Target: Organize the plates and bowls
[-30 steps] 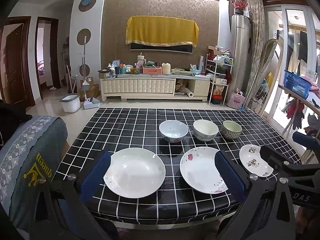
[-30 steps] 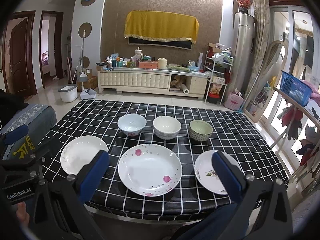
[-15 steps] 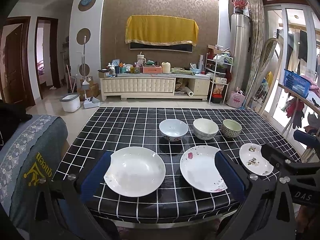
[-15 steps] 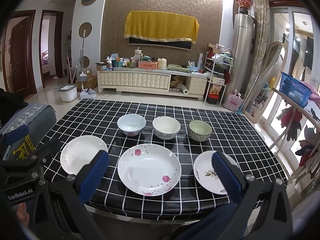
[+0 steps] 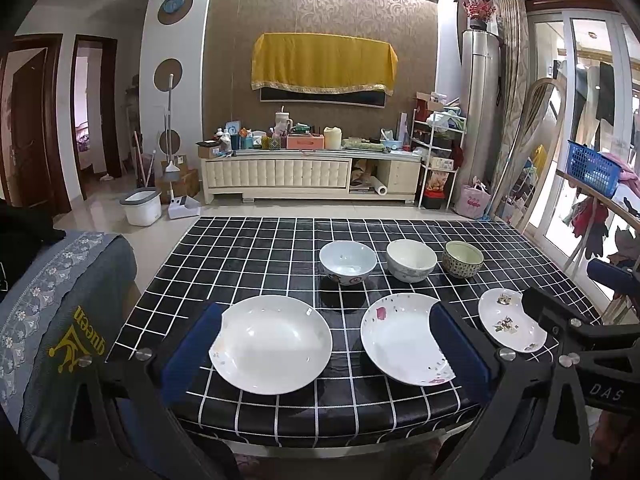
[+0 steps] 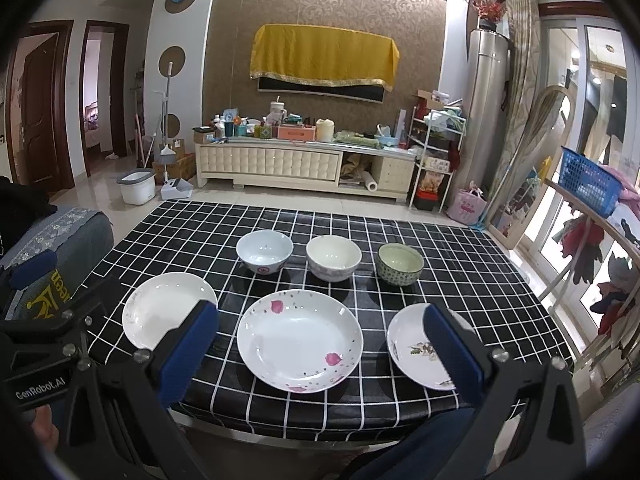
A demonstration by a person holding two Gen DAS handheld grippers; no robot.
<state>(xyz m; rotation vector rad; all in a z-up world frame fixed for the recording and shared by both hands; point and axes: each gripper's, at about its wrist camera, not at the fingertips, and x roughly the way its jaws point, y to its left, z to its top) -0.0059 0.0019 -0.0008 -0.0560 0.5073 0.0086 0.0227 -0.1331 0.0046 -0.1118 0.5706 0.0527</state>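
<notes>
Three plates lie in a front row on the black checked table (image 5: 248,256): a plain white plate (image 5: 272,344) at left, a rose-speckled plate (image 6: 300,340) in the middle, a small bird-print plate (image 6: 416,350) at right. Behind them stand a pale blue bowl (image 6: 264,252), a cream bowl (image 6: 334,258) and a green patterned bowl (image 6: 400,264). My left gripper (image 5: 326,344) hovers open near the front edge, above the white plate. My right gripper (image 6: 320,344) hovers open over the rose plate. Neither touches anything.
A grey cushioned seat (image 5: 60,320) stands left of the table. A rack with a blue basket (image 6: 588,184) stands at right. Beyond the table's far edge lie open floor and a cluttered TV cabinet (image 5: 312,172).
Both grippers drifted very slightly; the plates and bowls have not moved.
</notes>
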